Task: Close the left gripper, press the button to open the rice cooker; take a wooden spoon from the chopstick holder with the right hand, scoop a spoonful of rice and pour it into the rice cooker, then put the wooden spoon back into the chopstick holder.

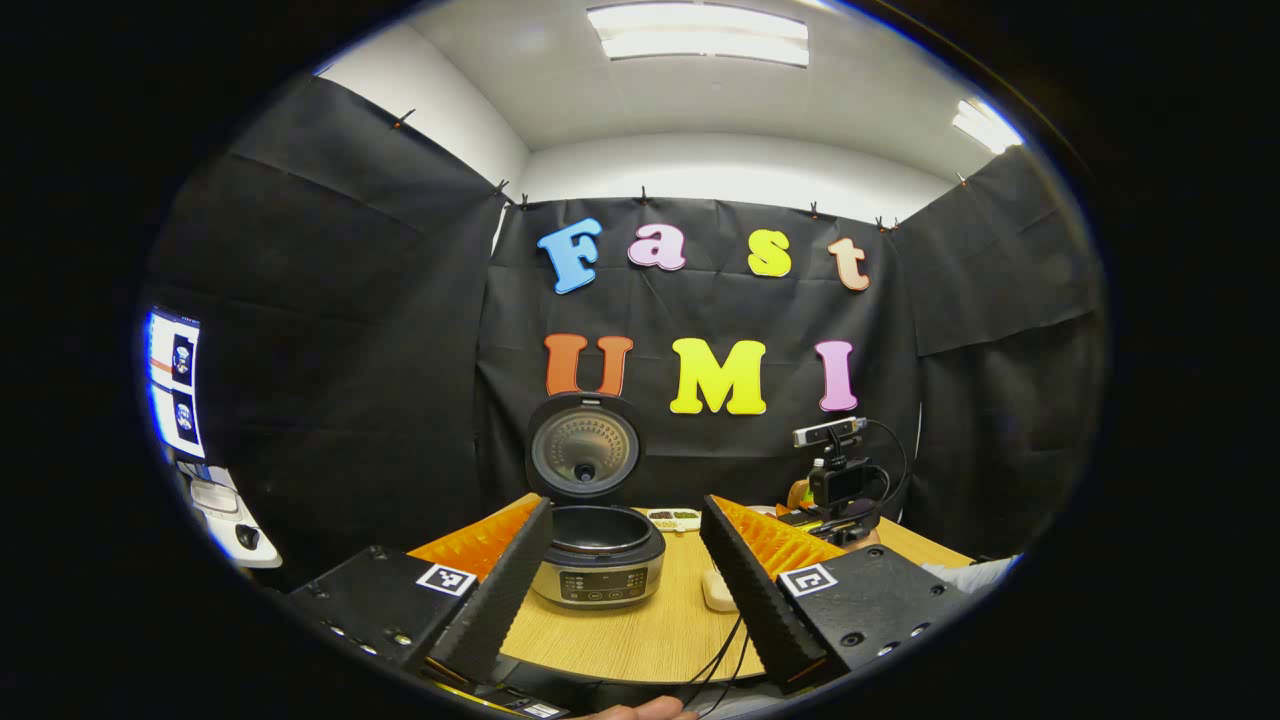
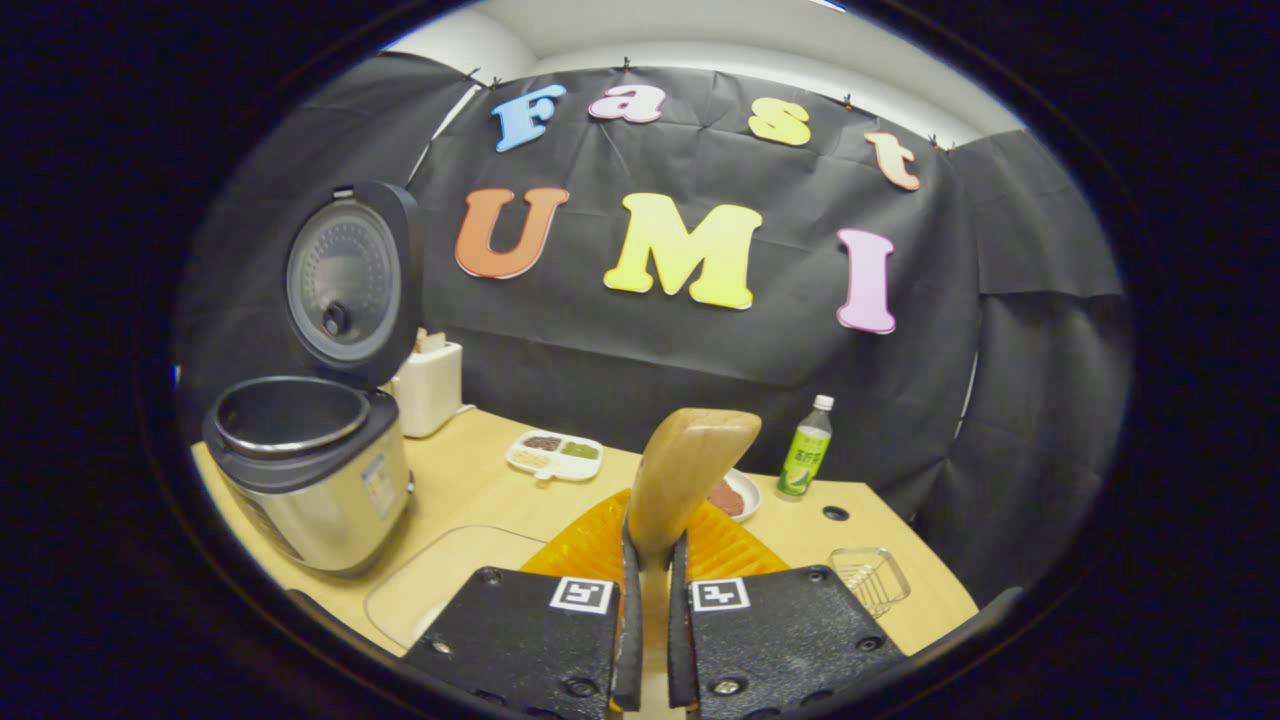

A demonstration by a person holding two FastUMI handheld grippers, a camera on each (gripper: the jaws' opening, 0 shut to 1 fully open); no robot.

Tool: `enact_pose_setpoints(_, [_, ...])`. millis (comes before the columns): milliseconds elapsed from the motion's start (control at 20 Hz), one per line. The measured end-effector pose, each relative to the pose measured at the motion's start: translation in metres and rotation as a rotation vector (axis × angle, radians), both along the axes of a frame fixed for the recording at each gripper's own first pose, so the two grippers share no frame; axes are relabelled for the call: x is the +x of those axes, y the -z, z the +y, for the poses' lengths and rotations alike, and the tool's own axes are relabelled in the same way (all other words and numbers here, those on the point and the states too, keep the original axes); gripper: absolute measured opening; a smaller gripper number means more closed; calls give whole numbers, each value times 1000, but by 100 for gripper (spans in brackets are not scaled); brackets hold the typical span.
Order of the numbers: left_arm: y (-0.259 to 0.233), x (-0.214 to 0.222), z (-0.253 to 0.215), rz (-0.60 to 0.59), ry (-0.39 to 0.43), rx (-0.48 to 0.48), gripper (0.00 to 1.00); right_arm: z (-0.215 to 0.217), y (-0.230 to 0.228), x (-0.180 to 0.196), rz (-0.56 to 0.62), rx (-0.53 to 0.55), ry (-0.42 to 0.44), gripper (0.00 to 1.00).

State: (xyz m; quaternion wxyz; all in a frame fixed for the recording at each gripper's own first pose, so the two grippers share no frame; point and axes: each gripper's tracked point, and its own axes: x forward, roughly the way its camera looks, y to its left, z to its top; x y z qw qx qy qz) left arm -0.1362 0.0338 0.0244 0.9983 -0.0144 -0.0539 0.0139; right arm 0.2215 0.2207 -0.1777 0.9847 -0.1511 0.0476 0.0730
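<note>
The rice cooker (image 1: 598, 565) stands on the wooden table with its lid (image 1: 585, 450) swung up and the dark inner pot showing. My left gripper (image 1: 625, 510) is open wide well in front of it, one finger on each side, touching nothing. In the right gripper view the cooker (image 2: 310, 470) stands at the left, lid (image 2: 350, 280) upright. My right gripper (image 2: 650, 545) is shut on the handle of a wooden spoon (image 2: 690, 460), whose bowl points up and shows bare wood. A white chopstick holder (image 2: 428, 385) stands behind the cooker by the wall.
A divided dish of grains (image 2: 555, 455) lies mid-table, and a plate with reddish contents (image 2: 740, 497) sits partly behind the spoon. A green bottle (image 2: 805, 450), a clear basket (image 2: 870, 578) and a clear tray (image 2: 450, 590) are nearby. A black camera rig (image 1: 840, 480) with cables stands right of the cooker.
</note>
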Motion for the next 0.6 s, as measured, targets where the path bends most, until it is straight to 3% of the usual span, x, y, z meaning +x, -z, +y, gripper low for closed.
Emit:
enact_pose_setpoints(100, [3,-2,4,4,2,-13,94,6,22,2,24,-29,0,16])
enact_pose_setpoints(350, [8,-1,6,10,-3,-1,94,56,52,-24,174,93,-161,16])
enact_pose_setpoints(600, [12,1,2,19,2,9,94,57,52,-28,224,206,-195,15])
